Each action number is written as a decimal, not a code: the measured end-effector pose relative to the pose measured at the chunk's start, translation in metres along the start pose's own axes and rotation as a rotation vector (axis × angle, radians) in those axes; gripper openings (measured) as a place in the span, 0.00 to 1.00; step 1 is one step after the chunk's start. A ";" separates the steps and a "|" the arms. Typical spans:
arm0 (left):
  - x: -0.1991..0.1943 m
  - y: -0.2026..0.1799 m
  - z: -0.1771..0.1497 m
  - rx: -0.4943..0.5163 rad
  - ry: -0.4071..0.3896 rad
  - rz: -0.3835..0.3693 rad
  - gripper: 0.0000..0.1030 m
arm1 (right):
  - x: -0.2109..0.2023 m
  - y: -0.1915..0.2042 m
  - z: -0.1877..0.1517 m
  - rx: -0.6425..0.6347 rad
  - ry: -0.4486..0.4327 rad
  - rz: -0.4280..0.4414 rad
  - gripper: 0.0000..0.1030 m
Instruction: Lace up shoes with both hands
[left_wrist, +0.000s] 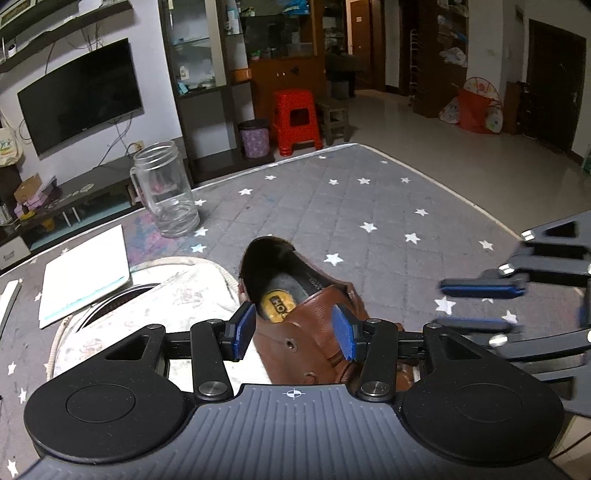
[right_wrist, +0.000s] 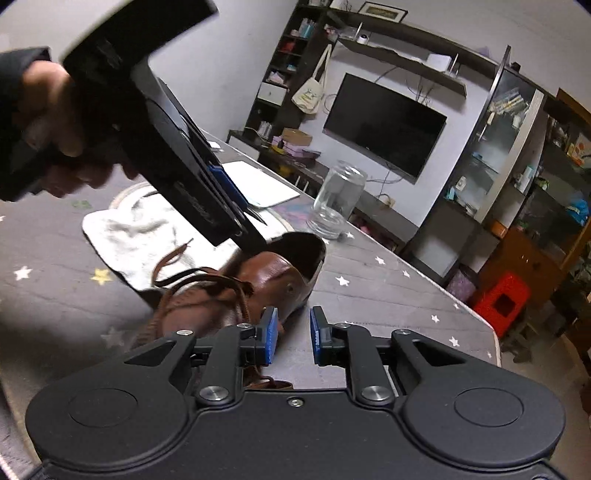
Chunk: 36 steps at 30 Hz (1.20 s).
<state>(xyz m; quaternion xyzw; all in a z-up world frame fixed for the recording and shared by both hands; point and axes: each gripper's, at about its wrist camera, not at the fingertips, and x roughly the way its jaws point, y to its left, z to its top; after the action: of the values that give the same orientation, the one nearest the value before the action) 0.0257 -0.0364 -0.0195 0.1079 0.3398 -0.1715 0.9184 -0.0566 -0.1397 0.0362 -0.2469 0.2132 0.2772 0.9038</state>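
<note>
The table (left_wrist: 369, 206), covered with a grey quilted cloth with white stars, carried a brown leather shoe (left_wrist: 314, 332) near its near edge, partly beside a white cloth (left_wrist: 184, 291). The shoe lay with its long axis running away from the left wrist camera, the heel opening toward the far edge and the laced front toward the near edge.

The left gripper (left_wrist: 293, 330) stood astride the shoe's quarter, its jaws half open on both sides of the leather; whether the pads pressed it I could not tell.

The right gripper (right_wrist: 293, 334) was at the shoe's right side, its jaws parted a little and empty.

The brown lace (right_wrist: 207, 280) lay loose over the front, up and to the left of the right gripper, which seemed nearer to it.
</note>
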 end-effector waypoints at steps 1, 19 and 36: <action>0.001 -0.001 0.001 0.004 0.001 -0.004 0.46 | 0.005 0.000 -0.001 0.003 0.004 0.008 0.18; 0.022 -0.014 0.015 0.018 0.060 -0.088 0.44 | 0.043 0.007 -0.009 -0.128 0.067 0.063 0.18; 0.031 -0.012 0.014 -0.048 0.103 -0.108 0.23 | 0.038 0.053 -0.038 -0.296 -0.114 -0.278 0.04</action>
<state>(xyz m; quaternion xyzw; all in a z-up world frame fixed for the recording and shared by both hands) 0.0518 -0.0595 -0.0308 0.0760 0.3960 -0.2065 0.8915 -0.0691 -0.1078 -0.0311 -0.3878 0.0823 0.1915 0.8979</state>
